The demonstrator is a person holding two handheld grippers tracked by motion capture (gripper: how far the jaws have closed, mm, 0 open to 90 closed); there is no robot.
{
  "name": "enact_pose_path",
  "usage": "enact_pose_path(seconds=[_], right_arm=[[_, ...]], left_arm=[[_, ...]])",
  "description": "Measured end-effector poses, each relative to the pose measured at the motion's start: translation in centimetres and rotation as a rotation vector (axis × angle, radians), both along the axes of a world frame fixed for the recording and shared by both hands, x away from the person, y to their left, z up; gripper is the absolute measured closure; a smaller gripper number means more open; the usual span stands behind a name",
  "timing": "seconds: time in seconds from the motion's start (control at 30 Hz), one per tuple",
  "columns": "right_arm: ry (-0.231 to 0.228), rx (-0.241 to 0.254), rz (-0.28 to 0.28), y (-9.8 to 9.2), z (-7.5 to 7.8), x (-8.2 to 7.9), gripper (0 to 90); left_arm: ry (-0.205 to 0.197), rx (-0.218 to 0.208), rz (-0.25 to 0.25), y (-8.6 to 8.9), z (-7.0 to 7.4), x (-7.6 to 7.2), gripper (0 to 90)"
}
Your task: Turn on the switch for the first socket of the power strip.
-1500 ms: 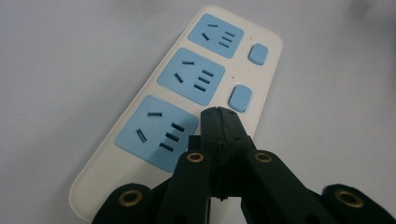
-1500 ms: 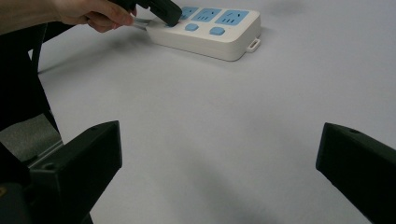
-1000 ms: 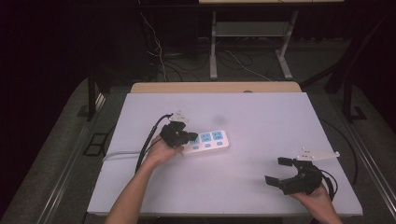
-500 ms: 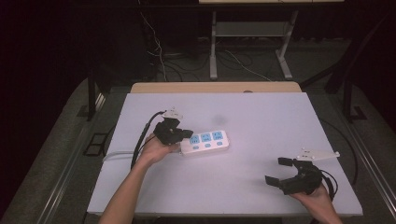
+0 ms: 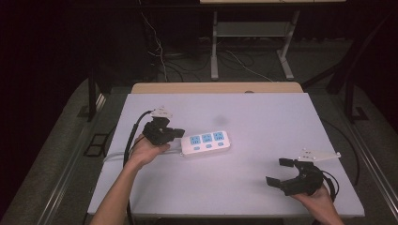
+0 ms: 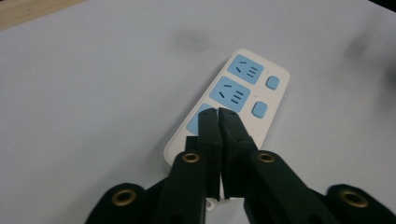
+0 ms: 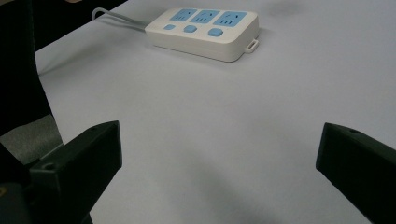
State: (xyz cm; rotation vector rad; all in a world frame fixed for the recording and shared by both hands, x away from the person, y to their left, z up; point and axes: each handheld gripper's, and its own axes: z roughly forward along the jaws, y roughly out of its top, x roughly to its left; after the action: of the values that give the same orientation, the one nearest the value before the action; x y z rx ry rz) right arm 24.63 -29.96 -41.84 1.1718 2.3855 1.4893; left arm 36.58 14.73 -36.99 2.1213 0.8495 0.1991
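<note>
Power strip lies under the left gripper, jaws nearly closed, seemingly empty; the high view shows right gripper gaping, empty.

This looks like a lab or recording studio set up for data capture, not a home. A white table fills the middle of the high view, its top plain and evenly lit, while the surroundings at the left and right edges fall into darkness. Grey carpet lies around it. At the top centre, loose cables trail across the floor beneath a metal-legged desk. A wooden edge lines the table's far side.
</note>
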Motion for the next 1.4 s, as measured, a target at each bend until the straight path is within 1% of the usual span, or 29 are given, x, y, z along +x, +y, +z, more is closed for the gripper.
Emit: enact_pose_path(seconds=[0.1,0.2,0.23,0.27,0.33,0.37,0.4,0.43,0.47,0.5,0.63,0.67,0.73,0.77,0.83,0.9,1.13,1.3,1.4], right_arm=[[-0.002,0.001,0.001,0.0,0.0,0.0,0.0],[-0.005,0.003,0.002,0.0,0.1,0.0,0.0],[-0.006,0.003,0.002,0.0,0.1,0.0,0.0],[-0.006,0.003,0.002,0.0,0.1,0.0,0.0],[-0.006,0.002,0.003,0.0,0.1,0.0,0.0],[-0.004,0.001,0.003,0.1,0.2,0.0,0.0],[-0.004,0.001,0.003,0.1,0.2,0.0,0.0],[-0.005,0.002,0.002,0.1,0.2,0.0,0.0],[-0.005,0.003,0.001,0.1,0.2,0.0,0.0],[-0.005,0.003,0.001,0.1,0.2,0.0,0.0],[-0.006,0.004,-0.001,0.1,0.2,0.0,0.0],[-0.006,0.004,-0.002,0.1,0.2,0.1,0.0],[-0.004,0.002,-0.003,0.1,0.2,0.1,0.0],[-0.006,0.002,-0.002,0.1,0.1,0.1,0.0],[-0.006,0.002,-0.002,0.1,0.1,0.1,0.0],[-0.006,0.0,0.0,0.1,0.1,0.1,0.0],[-0.004,-0.001,0.002,0.2,0.1,0.1,0.0],[-0.002,0.0,0.001,0.2,0.1,0.1,0.0],[-0.001,-0.002,0.002,0.2,0.1,0.1,0.0]], left_arm=[[0.004,0.002,0.006,0.4,0.3,-0.4,84.7],[0.002,0.01,0.013,0.8,0.7,-0.9,76.8],[0.001,0.007,0.017,1.0,0.8,-1.0,67.5],[0.008,0.0,0.027,1.1,0.9,-1.2,67.5],[0.018,-0.004,0.036,1.4,1.2,-1.4,55.0],[0.022,-0.005,0.043,1.6,1.3,-1.6,42.9],[0.026,-0.006,0.046,1.9,1.4,-1.7,42.9],[0.031,-0.01,0.041,2.1,1.5,-1.9,38.4],[0.036,-0.013,0.037,2.3,1.5,-2.0,28.1],[0.037,-0.018,0.039,2.6,1.6,-2.1,28.1],[0.03,-0.03,0.06,3.6,1.7,-2.8,13.6],[0.026,-0.034,0.069,3.8,1.7,-3.0,11.7],[0.03,-0.032,0.084,4.1,1.7,-3.2,5.5],[0.031,-0.026,0.092,4.2,1.6,-3.4,0.0],[0.034,-0.024,0.102,4.5,1.5,-3.7,0.0],[0.027,-0.029,0.11,4.8,1.3,-4.1,0.0],[0.01,-0.078,0.112,5.4,1.0,-5.4,0.0],[-0.013,-0.093,0.114,5.4,0.6,-6.3,0.0],[-0.017,-0.107,0.107,5.3,0.4,-6.8,0.0]])
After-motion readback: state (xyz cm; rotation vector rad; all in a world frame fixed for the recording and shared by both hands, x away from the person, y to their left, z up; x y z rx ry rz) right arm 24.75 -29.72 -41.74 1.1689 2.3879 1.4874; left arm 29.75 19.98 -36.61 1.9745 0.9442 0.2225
